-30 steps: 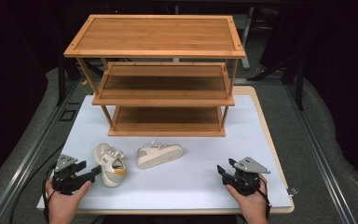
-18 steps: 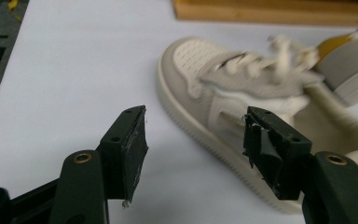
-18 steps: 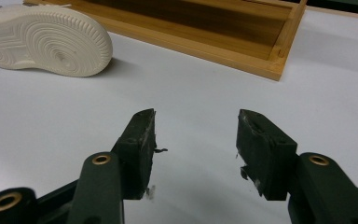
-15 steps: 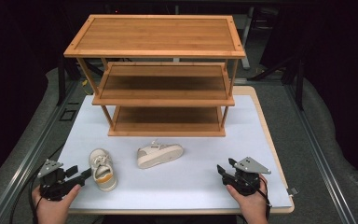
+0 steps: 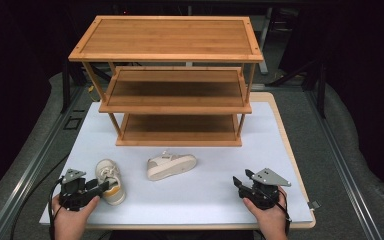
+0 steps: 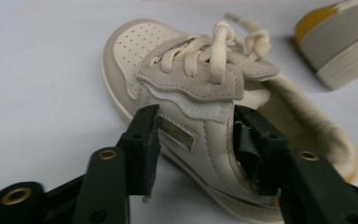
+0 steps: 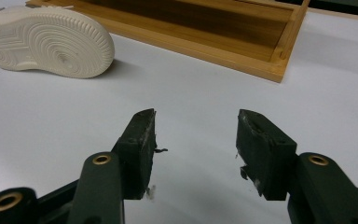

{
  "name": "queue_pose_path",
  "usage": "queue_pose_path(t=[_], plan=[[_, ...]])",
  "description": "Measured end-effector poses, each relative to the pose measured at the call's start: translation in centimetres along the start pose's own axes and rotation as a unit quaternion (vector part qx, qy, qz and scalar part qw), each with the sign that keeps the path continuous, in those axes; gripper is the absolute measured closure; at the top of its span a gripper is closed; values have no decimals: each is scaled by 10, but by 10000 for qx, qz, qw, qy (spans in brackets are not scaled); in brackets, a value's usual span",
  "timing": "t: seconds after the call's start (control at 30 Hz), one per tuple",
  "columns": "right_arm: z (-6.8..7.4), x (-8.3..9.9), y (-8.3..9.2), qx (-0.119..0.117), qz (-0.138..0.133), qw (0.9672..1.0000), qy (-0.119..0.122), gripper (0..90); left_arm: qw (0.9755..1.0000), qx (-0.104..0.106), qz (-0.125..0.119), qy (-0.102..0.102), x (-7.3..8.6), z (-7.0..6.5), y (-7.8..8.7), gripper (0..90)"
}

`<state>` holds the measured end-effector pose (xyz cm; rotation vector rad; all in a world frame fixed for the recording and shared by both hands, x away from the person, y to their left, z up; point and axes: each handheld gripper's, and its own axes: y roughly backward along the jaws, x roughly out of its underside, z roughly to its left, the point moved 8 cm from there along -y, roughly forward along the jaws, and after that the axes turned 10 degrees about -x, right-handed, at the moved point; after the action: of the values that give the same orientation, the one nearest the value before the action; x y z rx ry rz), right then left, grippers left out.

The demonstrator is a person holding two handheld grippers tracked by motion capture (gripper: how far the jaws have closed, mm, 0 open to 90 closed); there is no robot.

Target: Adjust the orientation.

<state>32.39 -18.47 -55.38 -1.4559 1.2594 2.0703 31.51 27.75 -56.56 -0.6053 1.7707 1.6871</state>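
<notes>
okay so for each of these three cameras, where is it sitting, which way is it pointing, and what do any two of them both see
High view: above the person's side, looking forward and down on the white table and wooden rack; both hands enter at the bottom.
Left gripper view: on the left gripper, looking along its fingers, which are around the side of the near shoe.
Right gripper view: on the right gripper, fingers open over bare table.
Shared: the high view and right gripper view both show the tipped shoe.

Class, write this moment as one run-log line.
left gripper: just been closing, jaws around shoe | right gripper: open, nothing between | second shoe: on its side
</notes>
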Motion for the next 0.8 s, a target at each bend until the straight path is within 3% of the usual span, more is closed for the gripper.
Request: queue_pose_path(t=[0.2,0.27,0.3,0.33,0.37,0.4,0.43,0.47,0.7,0.77,0.8], plan=[[1,0,0,-21,-3,10000,30,475,9998,-141,-33,-108,-6,8,0,667],[1,0,-1,-26,0,10000,32,475,9987,-391,-209,-262,-14,10,1,715],[2,0,-2,-28,29,10000,42,475,9987,-349,-257,-263,-18,9,1,784],[3,0,-2,-32,34,10000,47,475,9993,-177,-277,-196,-23,3,-3,789],[3,0,-2,-32,34,10000,47,475,9993,-177,-277,-196,-23,3,-3,801],[4,-1,-3,-28,15,10000,81,475,9986,-240,-330,-344,-27,-6,-9,807],[5,-1,-3,-27,20,9999,99,475,9986,-240,-330,-344,-27,-6,-9,807],[5,-1,-3,-36,9,9999,104,476,9971,-367,-411,-527,-29,-15,-13,808],[6,-1,-3,-70,-6,9999,101,479,9940,-334,-451,-937,-29,-37,-16,798],[7,-2,-4,-90,-19,9999,89,479,9943,-246,-434,-941,-27,-40,-15,731],[7,-3,-5,-104,-24,9999,117,479,9955,-80,-410,-849,-25,-41,-15,731]])
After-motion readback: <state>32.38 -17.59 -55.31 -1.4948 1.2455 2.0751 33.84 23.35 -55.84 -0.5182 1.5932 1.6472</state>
